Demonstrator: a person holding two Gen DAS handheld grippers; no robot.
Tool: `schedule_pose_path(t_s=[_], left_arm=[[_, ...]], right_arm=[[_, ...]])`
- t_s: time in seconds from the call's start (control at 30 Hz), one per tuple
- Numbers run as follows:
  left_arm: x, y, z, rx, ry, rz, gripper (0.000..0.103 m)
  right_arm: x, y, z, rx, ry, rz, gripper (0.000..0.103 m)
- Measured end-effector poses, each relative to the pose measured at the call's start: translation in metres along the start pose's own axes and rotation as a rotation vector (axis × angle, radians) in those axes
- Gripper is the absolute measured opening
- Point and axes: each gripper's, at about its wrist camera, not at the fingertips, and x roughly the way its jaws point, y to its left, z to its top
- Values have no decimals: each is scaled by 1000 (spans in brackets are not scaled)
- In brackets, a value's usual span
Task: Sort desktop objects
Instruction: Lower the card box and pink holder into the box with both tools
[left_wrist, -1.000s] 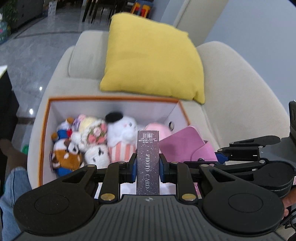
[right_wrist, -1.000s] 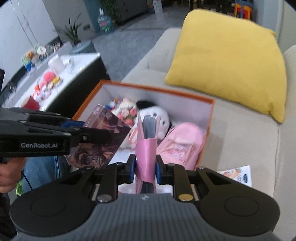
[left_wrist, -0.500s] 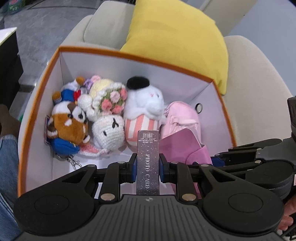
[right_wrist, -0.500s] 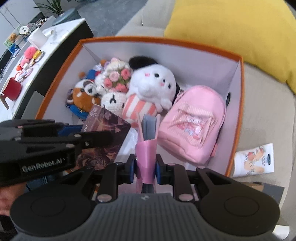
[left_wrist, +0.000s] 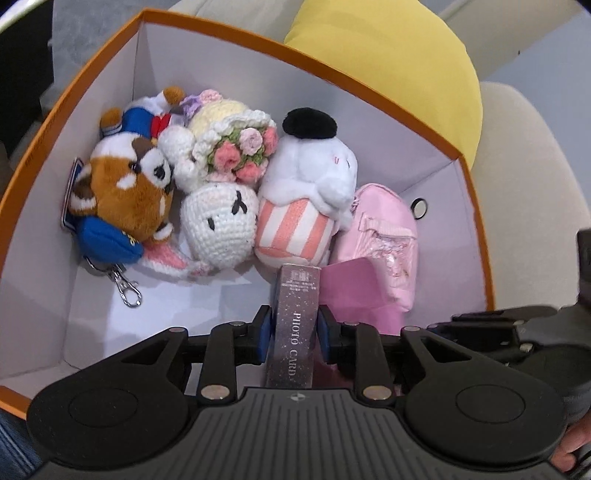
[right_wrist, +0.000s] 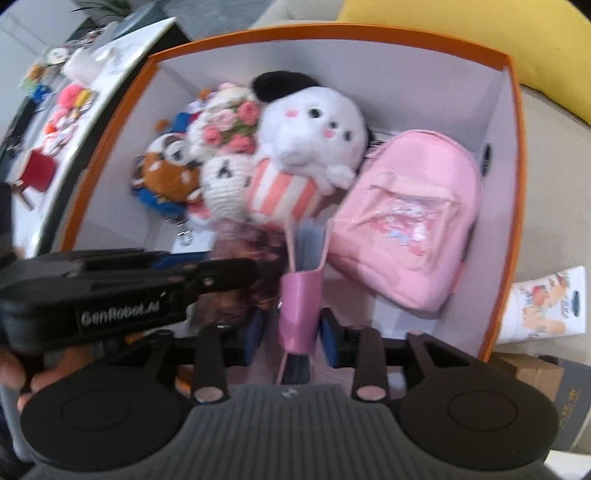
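Both grippers hang low inside the orange box, each with a flat thing standing between its jaws. On the left gripper the blue pads sit just off the sides of the dark photo-card pack — the jaws are opening, a thin gap showing on each side. On the right gripper the jaws are opening too, with clear gaps beside the pink card holder, which leans between them unpressed.

By my reading this is the release step: both items are over the bare front part of the box floor, in front of the soft toys. The next move calls for letting the jaws spread fully, then lifting straight up so the pads do not drag either item out or knock it over onto the toys.

Further in, the red panda toy, the crocheted bunny, the white plush in a striped cup and the pink mini backpack crowd the back of the box — little room is left there.

Outward, the box rests on a beige sofa beside a yellow cushion. A printed leaflet lies on the seat just outside the box, and a white table with small colourful things stands off to one side.
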Motion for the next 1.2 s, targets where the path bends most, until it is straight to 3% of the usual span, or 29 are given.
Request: schedule_pose_path(t_s=[0.1,0.23,0.5,0.57,0.63,0.67,0.73,1.03,1.2], left_arm=[[-4,5,-1,-20,9,-57,29],[-6,7,-2,-34,3,-60,29],[-17,17,0,-81,0,-97,33],[-19,20,1,-101,1,-125,37],[-21,20,1,-114,-6,-151,53],[-22,21,1,-118,-9,-158,53],[-24,21,1,-120,-16,-158,53],[-38,28,-2,-133,-44,-174,53],[-38,30,-3,-142,-64,-177,53]], right_arm=[[-2,1,-3,-7,7,20,42],[-2,0,-4,-8,6,32,41],[13,-8,-1,86,2,148,45],[14,-9,-3,82,3,156,45],[14,-6,-4,53,11,146,45],[12,-4,-3,40,21,141,45],[4,1,-3,1,18,116,45],[-49,12,19,-157,-50,-155,44],[-37,9,45,-143,-51,-283,38]])
